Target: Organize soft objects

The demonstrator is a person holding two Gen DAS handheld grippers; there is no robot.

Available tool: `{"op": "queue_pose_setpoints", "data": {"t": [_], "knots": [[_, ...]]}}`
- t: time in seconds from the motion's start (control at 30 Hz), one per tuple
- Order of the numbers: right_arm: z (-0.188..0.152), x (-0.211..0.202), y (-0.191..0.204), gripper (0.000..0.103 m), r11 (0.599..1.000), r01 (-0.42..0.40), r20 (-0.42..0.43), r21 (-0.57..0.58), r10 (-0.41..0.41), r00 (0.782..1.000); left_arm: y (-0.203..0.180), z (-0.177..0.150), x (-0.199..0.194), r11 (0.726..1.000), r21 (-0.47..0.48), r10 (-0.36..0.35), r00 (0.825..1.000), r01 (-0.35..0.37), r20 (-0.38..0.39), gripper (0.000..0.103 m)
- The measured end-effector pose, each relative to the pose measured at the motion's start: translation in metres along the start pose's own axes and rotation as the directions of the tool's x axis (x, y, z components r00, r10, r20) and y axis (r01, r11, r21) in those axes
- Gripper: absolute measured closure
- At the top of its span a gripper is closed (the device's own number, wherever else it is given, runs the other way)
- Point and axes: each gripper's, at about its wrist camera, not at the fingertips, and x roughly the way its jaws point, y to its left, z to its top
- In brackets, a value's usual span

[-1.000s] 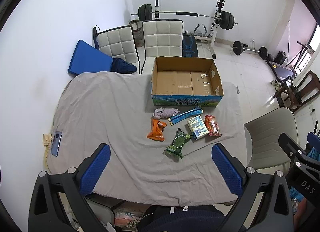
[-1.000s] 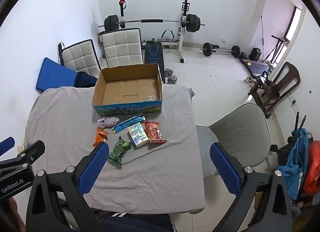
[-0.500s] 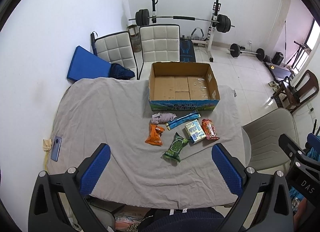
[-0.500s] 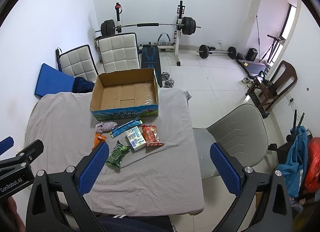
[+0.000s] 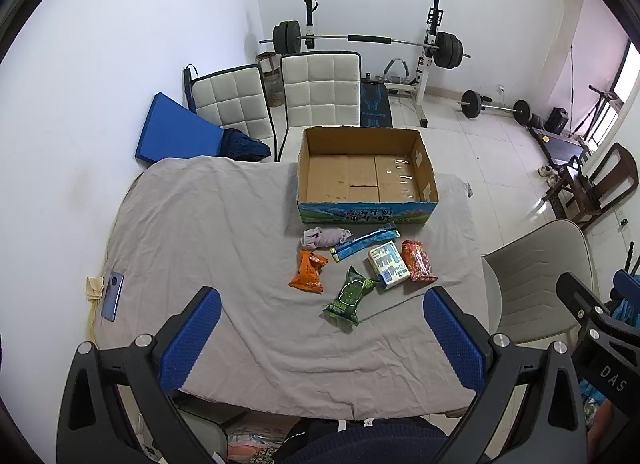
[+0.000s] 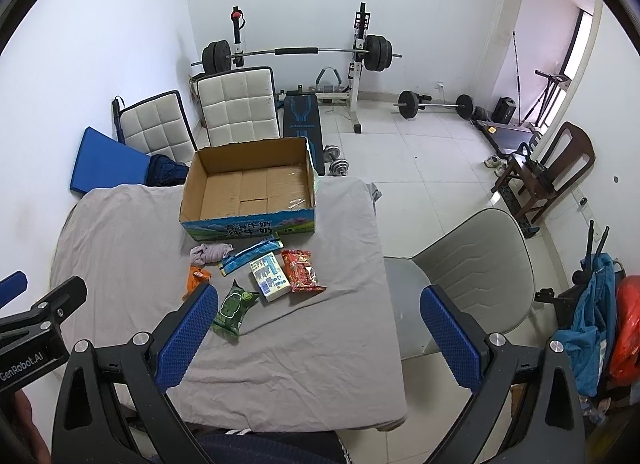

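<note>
Six soft items lie clustered on the grey cloth (image 5: 200, 232) just before the empty box (image 5: 366, 175) — rag (image 5: 326, 236), blue tube (image 5: 365, 242), orange pack (image 5: 308, 271), green pack (image 5: 351, 295), white pack (image 5: 389, 266), red pack (image 5: 418, 267). Left gripper (image 5: 322, 342) and right gripper (image 6: 316, 340) hover above the near edge — jaws wide apart, holding nothing.

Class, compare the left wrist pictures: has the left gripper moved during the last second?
Yes. The cardboard box, fixed on the table, sits lower in the left wrist view than before, so the left gripper has tilted up or drawn back.
</note>
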Motion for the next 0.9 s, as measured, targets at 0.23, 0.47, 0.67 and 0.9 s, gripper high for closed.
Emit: {"op": "queue_pose_setpoints", "data": {"t": [0.23, 0.47, 0.67, 0.9], "knots": [[-0.0001, -0.0019, -0.0011, 0.0, 1.0, -0.006, 0.003, -0.007, 0.006, 1.0, -0.0003, -0.0012, -0.001, 1.0, -0.003, -0.002, 1.0, 0.002, -0.001, 0.0], [-0.001, -0.0028, -0.001, 0.0, 1.0, -0.01, 0.008, -0.013, 0.01, 1.0, -0.0018, -0.002, -0.0011, 1.0, -0.005, -0.002, 1.0, 0.002, 0.0, 0.0], [-0.0016, -0.0043, -0.0001, 0.0, 1.0, -0.013, 0.015, -0.015, 0.013, 1.0, -0.0022, -0.0017, -0.002, 1.0, -0.005, -0.001, 1.0, 0.001, 0.004, 0.0], [-0.0014, -0.0046, -0.0005, 0.0, 1.0, -0.013, 0.019, -0.013, 0.014, 1.0, -0.0012, -0.0009, -0.0041, 1.0, -0.009, -0.003, 1.0, 0.003, 0.008, 0.0]]}}
